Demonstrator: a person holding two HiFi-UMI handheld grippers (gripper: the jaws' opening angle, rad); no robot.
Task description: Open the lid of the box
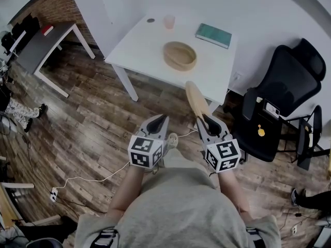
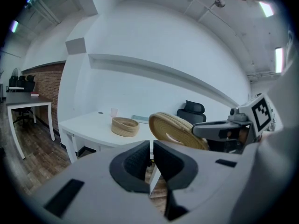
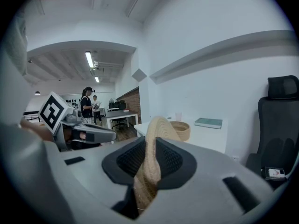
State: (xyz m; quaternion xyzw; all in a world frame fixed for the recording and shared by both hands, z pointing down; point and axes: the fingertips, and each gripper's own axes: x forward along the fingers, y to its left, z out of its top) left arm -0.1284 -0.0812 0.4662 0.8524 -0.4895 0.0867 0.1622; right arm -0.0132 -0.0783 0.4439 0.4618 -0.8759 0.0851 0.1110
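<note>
Right fingers (image 3: pixel 174 162) clamped on lid (image 1: pixel 196 100), held edge-on, pointing at box (image 1: pixel 180 56) but well short of it; my left fingers (image 2: pixel 133 164) shut, empty.

No word, number or brand name can be read anywhere. The white cube (image 1: pixel 145 152) on the left gripper (image 1: pixel 161 119) and the matching white cube (image 1: pixel 223 156) on the right gripper (image 1: pixel 205 118) carry only black square code patterns, not letters. A small white card (image 1: pixel 270 109) on the black office chair (image 1: pixel 289 81) bears print too small to make out. The cover of the flat teal book (image 1: pixel 213 35) on the white table (image 1: pixel 139 45) is illegible.
</note>
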